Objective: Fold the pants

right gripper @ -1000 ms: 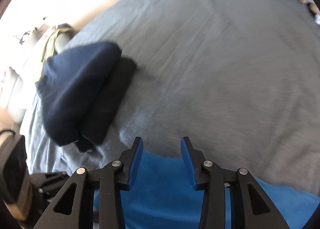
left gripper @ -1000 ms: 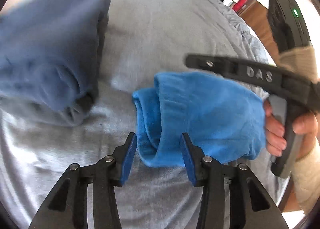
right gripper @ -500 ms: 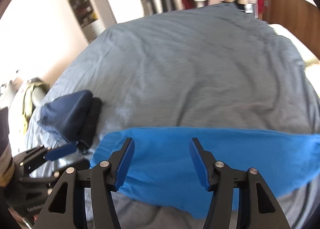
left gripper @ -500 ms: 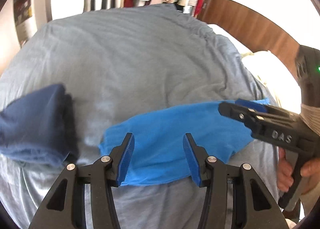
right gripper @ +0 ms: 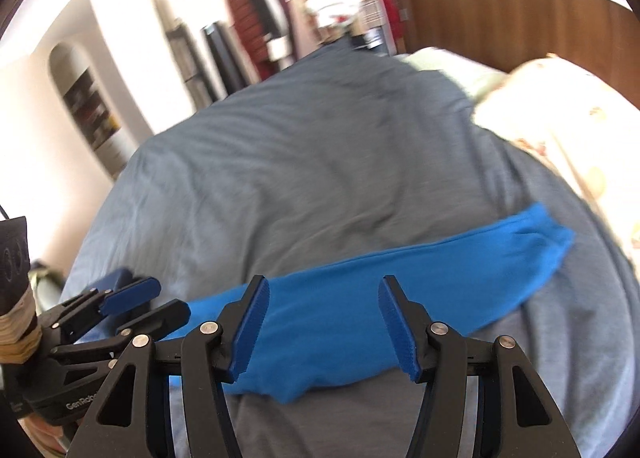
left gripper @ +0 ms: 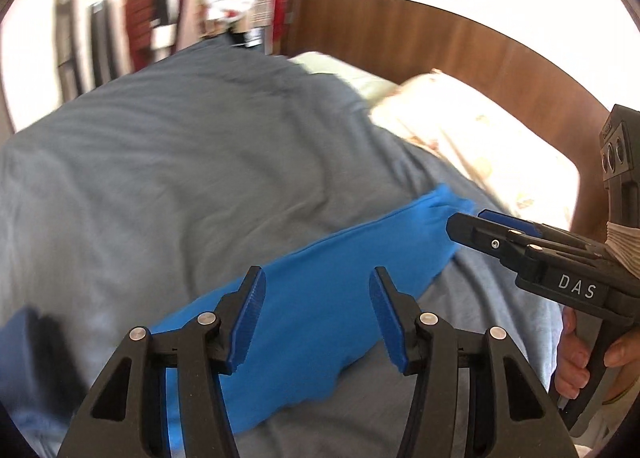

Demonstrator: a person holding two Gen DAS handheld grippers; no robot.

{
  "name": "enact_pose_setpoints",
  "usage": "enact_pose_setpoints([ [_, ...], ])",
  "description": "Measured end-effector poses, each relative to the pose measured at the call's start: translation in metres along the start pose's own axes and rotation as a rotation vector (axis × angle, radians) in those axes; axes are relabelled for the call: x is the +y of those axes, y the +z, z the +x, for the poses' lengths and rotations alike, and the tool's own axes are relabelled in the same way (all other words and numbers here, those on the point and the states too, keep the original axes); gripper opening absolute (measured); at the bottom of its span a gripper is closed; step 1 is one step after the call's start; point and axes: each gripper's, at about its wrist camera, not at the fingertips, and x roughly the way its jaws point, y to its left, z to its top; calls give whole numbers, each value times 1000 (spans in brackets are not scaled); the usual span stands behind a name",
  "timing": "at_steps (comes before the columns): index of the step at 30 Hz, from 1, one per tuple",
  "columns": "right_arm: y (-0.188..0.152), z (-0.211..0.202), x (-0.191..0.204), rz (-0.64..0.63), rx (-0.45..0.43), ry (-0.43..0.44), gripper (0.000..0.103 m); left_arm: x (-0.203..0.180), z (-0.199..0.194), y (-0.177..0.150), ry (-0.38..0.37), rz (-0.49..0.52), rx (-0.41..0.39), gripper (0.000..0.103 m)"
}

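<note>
Here, both handheld grippers tilt down over a grey-covered bed. The left gripper has just been widening its jaws, which stand apart with nothing clamped; the right gripper is likewise apart and empty. The blue pants lie flat as a long band beneath both, running toward two o'clock, near the pillows.

both my tools have let go and pulled up and back: the left tool and right tool have just been opening wider, nothing between them, and the blue pants now lie stretched long across the bed instead of bunched.
</note>
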Motion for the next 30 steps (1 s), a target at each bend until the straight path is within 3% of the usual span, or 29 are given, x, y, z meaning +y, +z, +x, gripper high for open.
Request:
enact_pose_setpoints([
  [8,5,-21,-86,183,-91,-156,58,-68,62,51,-148,189,-12,53],
  [15,8,-12,-163,339,-146,-264,58,-116,131,90,-299,351,-5,53],
  [25,8,34,-246,519,-170,-318,57,-172,247,128,-437,486,92,52],
  [30,-2,60,-279,608,-144,-306,48,-188,292,135,-460,548,145,46],
])
